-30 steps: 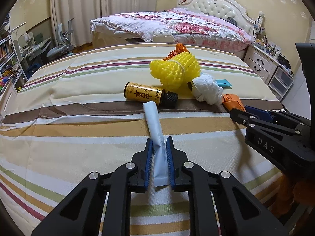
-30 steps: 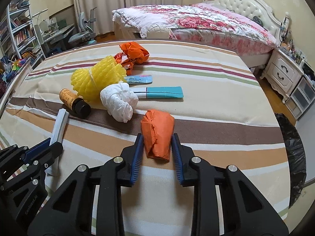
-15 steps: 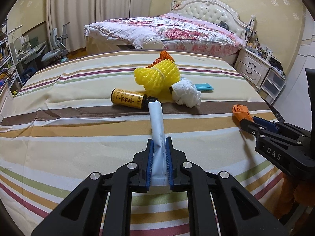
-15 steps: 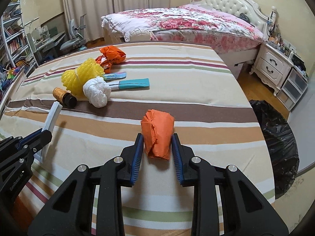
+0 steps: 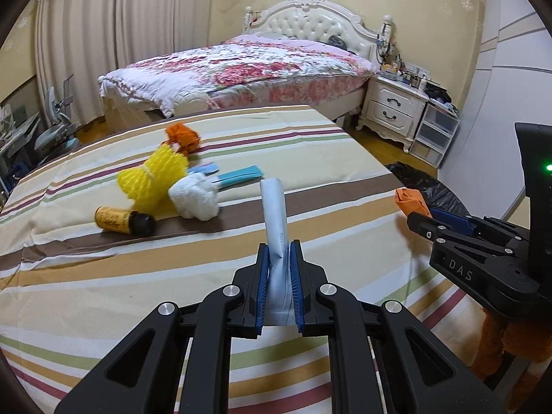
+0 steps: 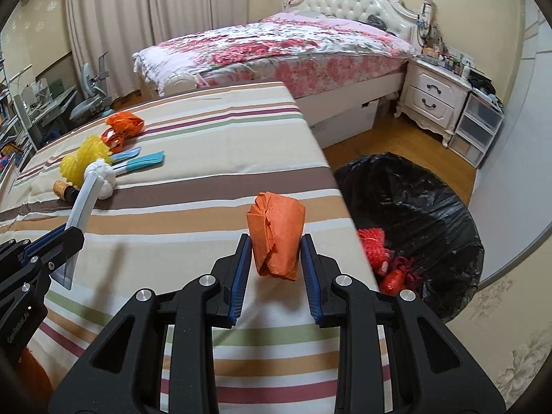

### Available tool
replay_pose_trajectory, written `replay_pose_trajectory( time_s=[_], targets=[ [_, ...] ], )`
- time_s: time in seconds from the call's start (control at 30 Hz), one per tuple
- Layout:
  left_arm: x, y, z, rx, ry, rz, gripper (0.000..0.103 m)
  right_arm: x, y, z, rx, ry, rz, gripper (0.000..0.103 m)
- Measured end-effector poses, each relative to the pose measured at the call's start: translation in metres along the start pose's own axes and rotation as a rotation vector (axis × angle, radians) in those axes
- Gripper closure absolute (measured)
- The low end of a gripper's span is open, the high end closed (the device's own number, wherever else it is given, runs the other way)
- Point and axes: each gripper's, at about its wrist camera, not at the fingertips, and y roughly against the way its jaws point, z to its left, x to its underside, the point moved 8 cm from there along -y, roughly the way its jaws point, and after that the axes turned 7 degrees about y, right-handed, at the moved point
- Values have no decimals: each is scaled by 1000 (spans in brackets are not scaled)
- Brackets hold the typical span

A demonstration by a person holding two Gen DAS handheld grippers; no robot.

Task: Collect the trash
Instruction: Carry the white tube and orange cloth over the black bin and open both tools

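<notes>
Left gripper (image 5: 278,277): fingers (image 5: 263,286) nearly pressed together, pinching the flat tail of a white tube (image 5: 275,220); tube sticks up and forward, lifted clear of the striped bed (image 5: 86,276). Right gripper (image 6: 274,274): fingers (image 6: 240,276) slightly spread, pinching a crumpled orange paper wad (image 6: 276,238) held over the bed's right edge.

Black trash bag (image 6: 421,214) sits open on the floor, touching or just beside the bed's right edge; inside it red netting (image 6: 372,246) and other red scraps, rest too dark to tell.

Left on the bed, toward its far left part: yellow foam net (image 5: 151,177), white tissue ball (image 5: 195,198) touching it, brown bottle (image 5: 122,220) with black cap lying on its side near the bed's left edge, teal packet (image 5: 241,174), smaller blue wrapper (image 5: 207,169), orange wrapper (image 5: 183,134) farthest back. All well apart from both grippers.
</notes>
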Motion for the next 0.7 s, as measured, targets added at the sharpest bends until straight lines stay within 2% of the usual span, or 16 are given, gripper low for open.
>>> replay_pose_trajectory(
  time_s=[0.2, 0.37, 0.7],
  targets=[
    [-10, -16, -51, 83, -59, 5, 89, 5, 1, -55, 79, -72, -1, 74],
    [-20, -33, -89, 117, -106, 3, 89, 10, 1, -90, 129, -118, 1, 74],
    [-32, -70, -146, 130, -189, 13, 89, 17, -10, -138, 175, -191, 7, 74]
  ],
)
